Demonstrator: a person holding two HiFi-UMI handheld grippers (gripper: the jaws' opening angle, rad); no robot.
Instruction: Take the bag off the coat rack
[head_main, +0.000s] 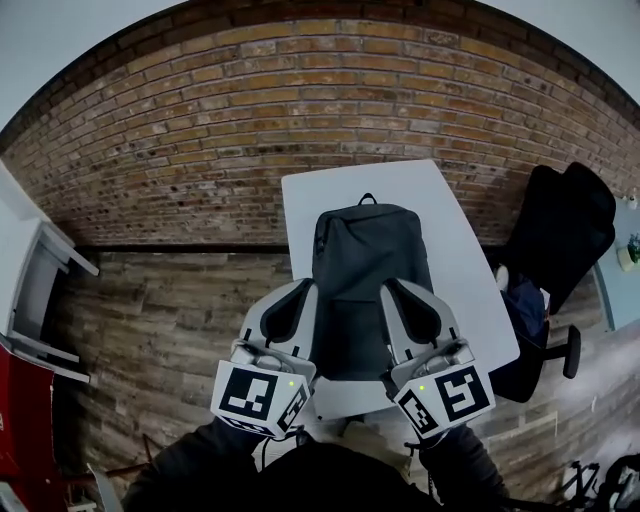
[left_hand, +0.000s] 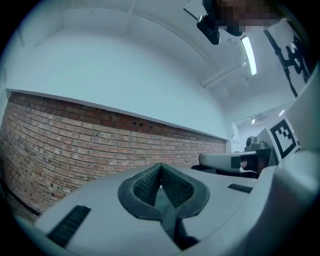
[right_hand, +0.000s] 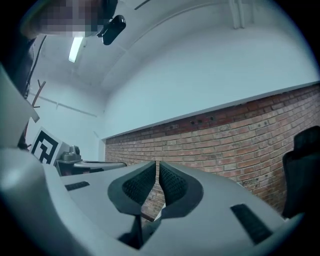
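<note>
- The bag (head_main: 370, 270), a dark grey backpack, lies flat on the white table (head_main: 420, 195) with its carry loop toward 12 o'clock. No coat rack shows around it, so it looks to be off the rack and laid where it has full support
- The left claw (head_main: 300, 290) sits at the bag's 7 o'clock, over its lower corner as the head view sees it. Its pads (left_hand: 145, 184) are pressed together with nothing between them
- The right claw (head_main: 397, 288) mirrors it at the bag's 5 o'clock. Its pads (right_hand: 172, 184) stand all but together, only a sliver of brick showing through the slit, and it holds nothing
- Both claws point level toward the brick wall (head_main: 300, 110) rather than down at the bag, and each gripper view shows only wall and ceiling. I judge they are held up clear of the bag so that no strap snags
- A black office chair (head_main: 565, 230) stands at the table's 3 o'clock, apart from the bag, and plays no part
- With both claws empty and the bag at rest, the task seems done or nearly so
</note>
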